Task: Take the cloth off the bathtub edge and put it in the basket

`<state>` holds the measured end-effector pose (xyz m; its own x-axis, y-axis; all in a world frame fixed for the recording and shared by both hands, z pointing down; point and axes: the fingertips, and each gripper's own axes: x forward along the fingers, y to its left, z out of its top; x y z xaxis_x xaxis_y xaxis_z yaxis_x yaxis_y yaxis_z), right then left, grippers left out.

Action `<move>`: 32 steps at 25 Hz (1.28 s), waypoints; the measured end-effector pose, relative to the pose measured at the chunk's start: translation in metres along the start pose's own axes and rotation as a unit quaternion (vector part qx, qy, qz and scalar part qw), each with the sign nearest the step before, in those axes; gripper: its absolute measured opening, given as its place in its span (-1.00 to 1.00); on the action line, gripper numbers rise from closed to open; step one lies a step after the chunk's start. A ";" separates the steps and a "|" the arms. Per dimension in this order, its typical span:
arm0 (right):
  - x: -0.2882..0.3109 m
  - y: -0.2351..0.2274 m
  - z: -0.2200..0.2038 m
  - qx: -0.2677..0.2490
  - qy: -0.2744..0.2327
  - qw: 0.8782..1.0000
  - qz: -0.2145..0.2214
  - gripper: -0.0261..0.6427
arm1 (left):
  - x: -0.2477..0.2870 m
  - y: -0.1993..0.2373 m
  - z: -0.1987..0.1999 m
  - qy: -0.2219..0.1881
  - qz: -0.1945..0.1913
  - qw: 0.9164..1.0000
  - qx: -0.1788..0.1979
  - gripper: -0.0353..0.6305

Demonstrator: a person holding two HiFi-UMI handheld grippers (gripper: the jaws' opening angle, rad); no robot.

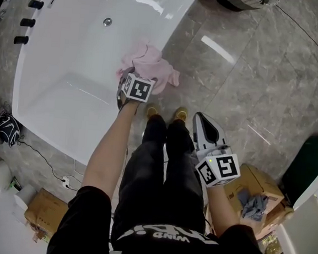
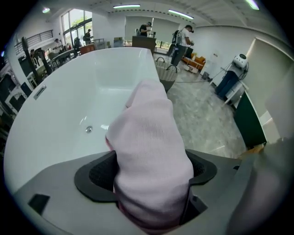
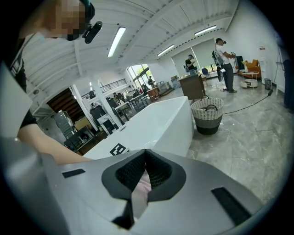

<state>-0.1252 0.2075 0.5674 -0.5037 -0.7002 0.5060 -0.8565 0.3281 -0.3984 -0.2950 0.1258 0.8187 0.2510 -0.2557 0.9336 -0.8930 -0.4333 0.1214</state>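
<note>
Dark tap fittings (image 1: 29, 3) line the left rim of the white bathtub (image 1: 71, 60), and a round drain (image 1: 107, 21) sits in the tub's floor. The pink cloth (image 1: 150, 67) lies bunched over the tub's right edge, partly inside the tub and partly hanging down its outer side.

The left gripper (image 1: 131, 82) points steeply down at that same edge, on the cloth. In the left gripper view its jaws stand wide apart with the cloth (image 2: 151, 156) heaped up between them and filling the gap. The dark pads show on either side and are not pinched in on the fabric.

The person stands on the grey marble floor (image 1: 252, 76) just beside the tub's right edge, feet close to its outer wall. The right gripper (image 1: 201, 119) is held off the tub to its right, above the floor, angled towards the tub. Its jaws are closed tip to tip, with nothing caught in them.

The woven basket (image 3: 206, 114) stands on the floor past the tub's far end. Further right of the tub, a cardboard box (image 1: 267, 188) holds a crumpled grey-blue rag (image 1: 254, 205).
</note>
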 end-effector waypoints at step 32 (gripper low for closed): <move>-0.020 -0.014 0.010 0.005 0.000 1.000 -0.012 -0.88 | -0.082 -0.015 -0.019 -0.076 0.027 0.996 -0.034 -0.71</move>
<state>-0.1023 0.2104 0.5551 -0.4823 -0.7086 0.5150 -0.8674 0.3041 -0.3938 -0.3091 0.1703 0.7469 0.2514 -0.4062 0.8785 -0.9285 -0.3575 0.1004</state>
